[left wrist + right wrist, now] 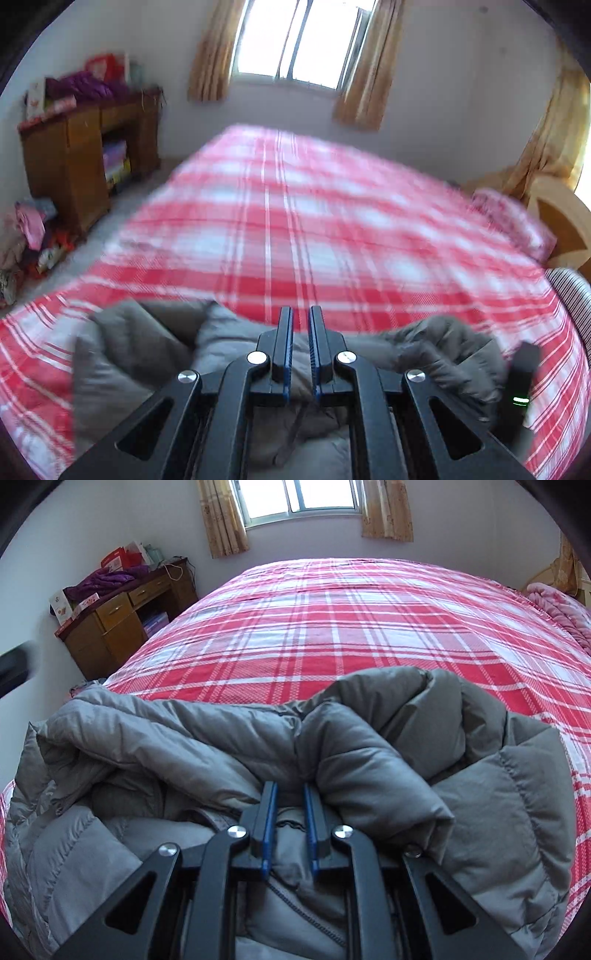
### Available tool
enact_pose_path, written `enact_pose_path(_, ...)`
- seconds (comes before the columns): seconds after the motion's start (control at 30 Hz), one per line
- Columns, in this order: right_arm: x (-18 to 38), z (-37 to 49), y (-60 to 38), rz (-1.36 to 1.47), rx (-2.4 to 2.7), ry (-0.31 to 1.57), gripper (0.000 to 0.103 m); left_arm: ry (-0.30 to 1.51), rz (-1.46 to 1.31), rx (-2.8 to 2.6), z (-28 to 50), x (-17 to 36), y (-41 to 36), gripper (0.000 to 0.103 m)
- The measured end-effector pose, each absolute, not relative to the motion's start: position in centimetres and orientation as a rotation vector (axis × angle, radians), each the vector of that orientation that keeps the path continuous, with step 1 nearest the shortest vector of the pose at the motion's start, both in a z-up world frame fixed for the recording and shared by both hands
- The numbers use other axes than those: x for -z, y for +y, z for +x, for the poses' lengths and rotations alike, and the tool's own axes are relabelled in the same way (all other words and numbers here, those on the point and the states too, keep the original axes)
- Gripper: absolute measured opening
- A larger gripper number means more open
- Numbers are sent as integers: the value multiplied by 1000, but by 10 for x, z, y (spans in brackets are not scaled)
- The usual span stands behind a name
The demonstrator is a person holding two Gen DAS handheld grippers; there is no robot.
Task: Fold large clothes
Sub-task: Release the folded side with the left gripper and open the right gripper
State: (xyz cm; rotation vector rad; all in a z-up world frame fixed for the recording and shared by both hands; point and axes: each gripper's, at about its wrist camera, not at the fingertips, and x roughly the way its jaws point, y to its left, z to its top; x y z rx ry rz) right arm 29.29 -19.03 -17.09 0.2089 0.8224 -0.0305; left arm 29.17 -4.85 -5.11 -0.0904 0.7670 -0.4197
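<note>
No brand or writing can be read anywhere. A grey puffer jacket (258, 746) lies bunched at the near edge of a bed (351, 627) covered in red-and-white plaid. The left hand-held gripper (301, 314) hangs over the jacket with a narrow gap between its fingers and nothing in it. The right hand-held gripper (290, 788) has its tips pushed into the jacket's folds; I cannot tell if it grips the cloth. A wooden table (110, 627) piled with clutter stands by the wall, beside a curtained window (303, 498).
</note>
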Motion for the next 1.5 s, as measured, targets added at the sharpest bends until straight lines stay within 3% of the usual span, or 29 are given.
enact_pose_path(0.1, 171, 293, -190, 210, 30, 823, 16, 941, -137, 363, 303, 109, -41, 8)
enact_pose_path(0.2, 171, 291, -191, 222, 19, 818, 16, 908, -346, 441, 297, 140, -14, 8)
enact_pose_path(0.57, 152, 269, -237, 430, -16, 775, 16, 906, -392, 448, 302, 148, -6, 7)
enact_pose_path(0.7, 166, 269, -253, 393, 2, 850, 5, 905, -389, 447, 302, 146, -6, 7)
enact_pose_path(0.93, 173, 280, -237, 296, 72, 838, 4, 912, -408, 449, 304, 147, -3, 7)
enact_pose_path(1.2, 173, 281, -236, 267, 87, 832, 4, 880, -297, 330, 285, 97, 8, 7)
enact_pose_path(1.5, 145, 256, -244, 364, 61, 828, 10, 807, -233, 447, 185, 21, 60, 7)
